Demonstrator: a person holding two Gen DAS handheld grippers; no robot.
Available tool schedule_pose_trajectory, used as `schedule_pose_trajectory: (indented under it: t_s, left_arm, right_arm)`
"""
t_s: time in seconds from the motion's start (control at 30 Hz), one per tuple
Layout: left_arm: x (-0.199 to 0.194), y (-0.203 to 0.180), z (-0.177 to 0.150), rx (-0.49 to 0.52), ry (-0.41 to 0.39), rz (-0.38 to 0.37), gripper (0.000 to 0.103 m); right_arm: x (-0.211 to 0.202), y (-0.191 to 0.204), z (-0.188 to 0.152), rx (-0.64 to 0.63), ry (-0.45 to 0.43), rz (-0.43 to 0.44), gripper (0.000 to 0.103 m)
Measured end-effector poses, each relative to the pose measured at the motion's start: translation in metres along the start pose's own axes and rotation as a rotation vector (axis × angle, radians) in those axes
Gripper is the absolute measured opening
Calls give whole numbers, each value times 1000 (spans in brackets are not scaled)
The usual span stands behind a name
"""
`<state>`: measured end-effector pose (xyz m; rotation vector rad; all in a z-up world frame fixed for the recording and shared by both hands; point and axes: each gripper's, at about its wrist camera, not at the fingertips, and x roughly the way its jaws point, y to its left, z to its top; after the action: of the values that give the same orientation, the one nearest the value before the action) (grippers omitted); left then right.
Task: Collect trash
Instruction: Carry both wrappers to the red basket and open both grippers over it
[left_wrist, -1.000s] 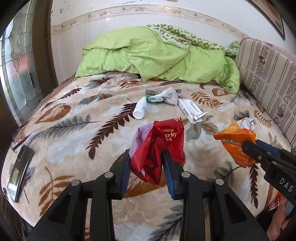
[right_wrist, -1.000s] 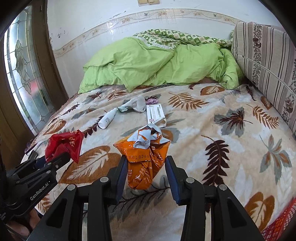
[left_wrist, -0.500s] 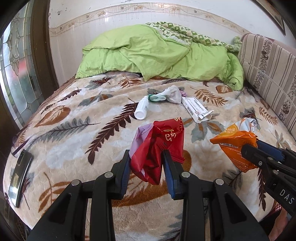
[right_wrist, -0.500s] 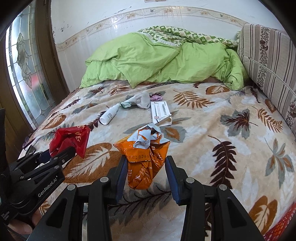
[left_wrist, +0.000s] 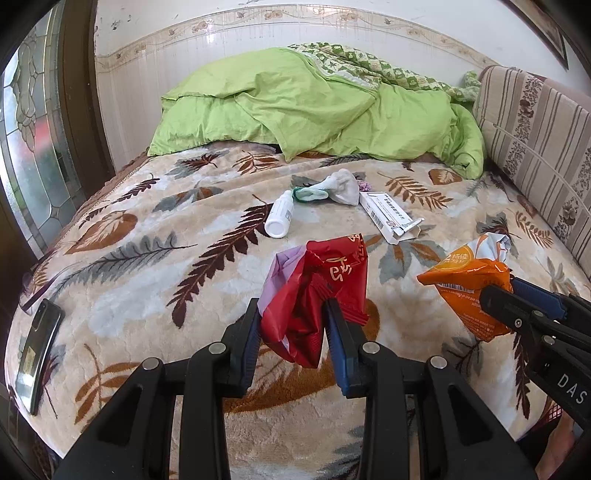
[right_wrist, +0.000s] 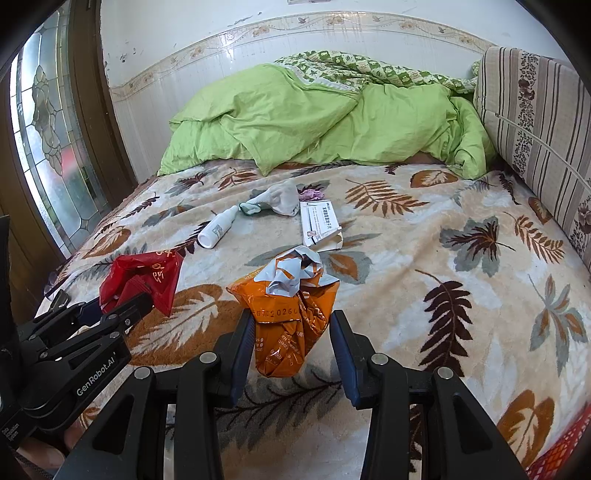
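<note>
My left gripper (left_wrist: 293, 321) is shut on a crumpled red wrapper (left_wrist: 317, 291), held just above the leaf-patterned blanket (left_wrist: 147, 280). In the right wrist view the same gripper (right_wrist: 136, 302) and the red wrapper (right_wrist: 144, 273) show at the left. An orange snack bag (right_wrist: 288, 306) with a torn silver top hangs between the fingers of my right gripper (right_wrist: 291, 332), which is shut on it. The left wrist view shows that right gripper (left_wrist: 498, 295) and the orange bag (left_wrist: 465, 284) at the right. Further up the bed lie a white bottle (left_wrist: 280, 218), a white carton (left_wrist: 388, 218) and a bunched sock (left_wrist: 340, 188).
A dark phone (left_wrist: 37, 350) lies near the bed's left edge. A green duvet (left_wrist: 314, 110) is heaped at the far end. A striped cushion (right_wrist: 535, 122) runs along the right side. A stained-glass door (right_wrist: 48, 122) stands at the left.
Both grippers keep their hold on the wrappers. The views have shifted only slightly.
</note>
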<state>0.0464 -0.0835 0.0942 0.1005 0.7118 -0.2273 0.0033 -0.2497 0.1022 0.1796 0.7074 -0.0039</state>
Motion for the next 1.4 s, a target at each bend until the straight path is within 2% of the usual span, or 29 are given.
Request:
schedule_pose_trajectory:
  t_s: [0.37,0.57,0.67,0.87,1.17,1.4]
  left_arm:
    - [-1,-4,0,-2,-5,-20,32]
    - [-10,-20,-1,5,-17,-84,32]
    - [-23,-28,-2,30,-32,-120,32]
    - [-60,-75,-2,117,-48,-257,32]
    - [-116,-181,2,277,-53,-526,32]
    - [-140,-274,-4,394,5,-720,32]
  right_arm:
    - [-4,-3,0,26,-3,-2,44]
    - [-24,-22,4,123,-20,38,44]
    - [-48,-35,-3,163,-36,49,44]
    - [-109,-85,-21,232,-80,-2,44]
    - [-222,-196,-69,408,-151,-239,44]
    - [-288,-261,-115,557,-164,-399,44]
